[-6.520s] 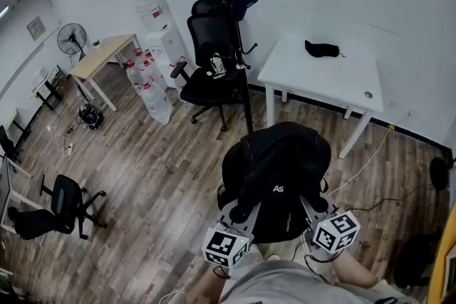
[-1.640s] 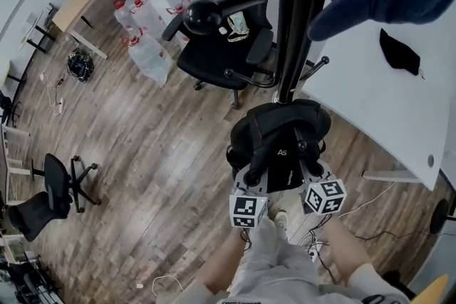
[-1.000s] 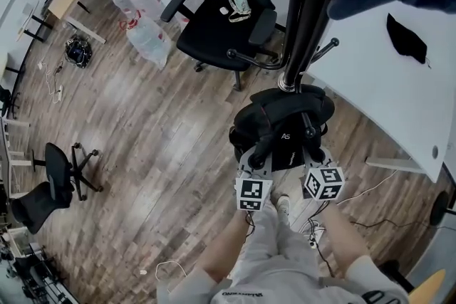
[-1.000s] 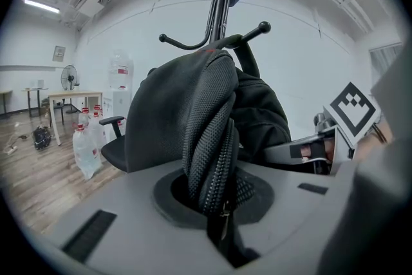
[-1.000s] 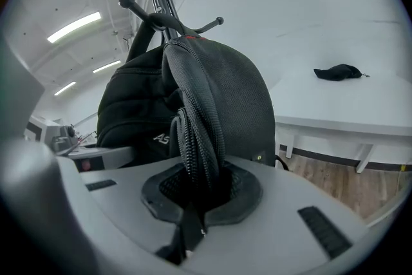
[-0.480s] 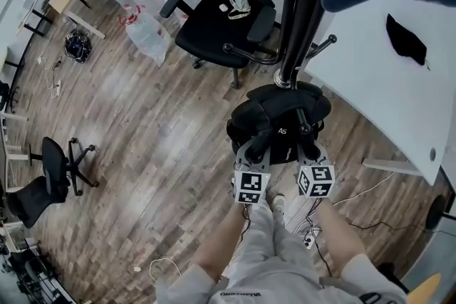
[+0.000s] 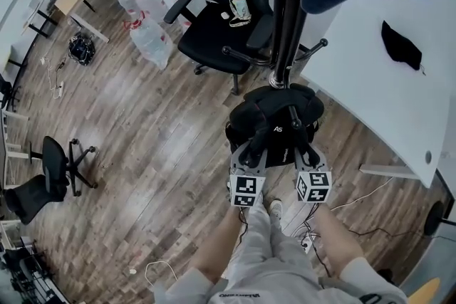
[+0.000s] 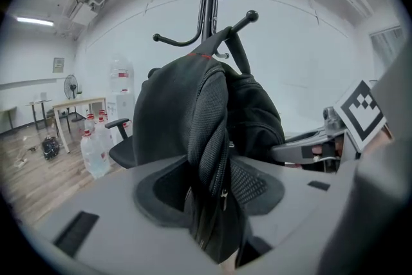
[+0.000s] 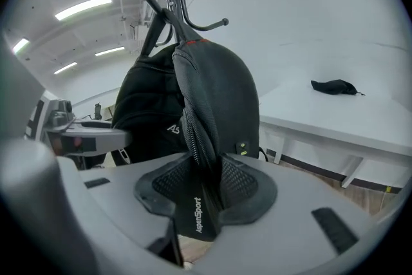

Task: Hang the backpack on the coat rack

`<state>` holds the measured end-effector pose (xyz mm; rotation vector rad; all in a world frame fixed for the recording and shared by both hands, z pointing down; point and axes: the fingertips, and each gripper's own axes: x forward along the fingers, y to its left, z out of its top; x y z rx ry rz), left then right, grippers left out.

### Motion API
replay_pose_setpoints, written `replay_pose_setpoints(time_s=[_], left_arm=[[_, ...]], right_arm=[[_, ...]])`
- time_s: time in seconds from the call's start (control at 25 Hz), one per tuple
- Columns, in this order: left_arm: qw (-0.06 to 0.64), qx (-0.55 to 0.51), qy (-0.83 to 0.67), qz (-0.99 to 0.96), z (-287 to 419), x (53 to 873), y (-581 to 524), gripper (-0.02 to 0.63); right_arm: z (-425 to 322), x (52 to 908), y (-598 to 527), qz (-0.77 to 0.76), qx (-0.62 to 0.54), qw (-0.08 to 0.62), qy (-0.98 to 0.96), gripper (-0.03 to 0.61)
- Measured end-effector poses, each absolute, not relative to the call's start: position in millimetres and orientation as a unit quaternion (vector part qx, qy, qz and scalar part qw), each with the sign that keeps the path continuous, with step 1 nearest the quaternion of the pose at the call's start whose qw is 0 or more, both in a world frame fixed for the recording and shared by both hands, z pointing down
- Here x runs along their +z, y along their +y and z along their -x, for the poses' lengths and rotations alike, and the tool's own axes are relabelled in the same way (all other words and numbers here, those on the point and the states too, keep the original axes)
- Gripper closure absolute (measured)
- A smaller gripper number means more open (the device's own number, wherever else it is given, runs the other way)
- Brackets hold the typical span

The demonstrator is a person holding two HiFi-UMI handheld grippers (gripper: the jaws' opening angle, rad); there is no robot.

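**A:** What could go wrong from here?

**B:** The backpack (image 7: 274,121) hangs against the pole of the coat rack (image 7: 285,25). Its top handle seems to sit over a lower hook (image 8: 239,26), but I can't see how deep it sits. If the loop is only on the hook's tip, the bag could slide off to the wooden floor (image 7: 164,146) once both straps are let go.

**A:** And the tongs?

**B:** The left gripper (image 8: 209,187) has just been opening and its jaws now stand wide. The left strap (image 8: 209,132) lies loose between them, with a gap on one side. The right gripper (image 9: 206,187) looks clamped on the right strap (image 9: 193,106), with the pads against it on both sides.

**A:** So the pull is uneven.

**B:** I'd say so. A one-sided tug from the right could twist the bag around the pole or drag the handle along the hook. The loose left strap could also snag on a jaw as that gripper backs out.

**A:** How are the hands held?

**B:** They are side by side just in front of the person's legs. Both grippers point forward and slightly down at the bag, marker cubes uppermost.
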<state>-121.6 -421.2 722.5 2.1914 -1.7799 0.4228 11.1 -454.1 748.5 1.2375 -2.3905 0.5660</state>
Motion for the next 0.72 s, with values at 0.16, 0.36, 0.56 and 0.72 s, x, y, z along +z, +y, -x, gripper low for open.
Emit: replay_pose_setpoints(time_s=[0.16,0.36,0.56,0.72], left_arm=[[0.13,0.138,-0.641,-0.743,123.8,712.9,-407.6,0.446],[0.118,0.124,-0.651,-0.739,113.2,696.6,-387.1,0.459],[0.096,0.119,-0.663,-0.732,96.5,671.6,-368.1,0.564],[0.08,0.11,-0.67,-0.729,84.2,644.9,-345.6,0.593]], right_arm=[[-27.8,732.9,-434.9,-0.459,0.186,0.167,-0.852,0.46],[-37.5,715.8,-404.8,-0.45,0.177,0.144,-0.863,0.466],[-47.1,690.0,-387.8,-0.443,0.163,0.124,-0.873,0.507],[-57.4,666.0,-369.7,-0.435,0.154,0.108,-0.881,0.534]])
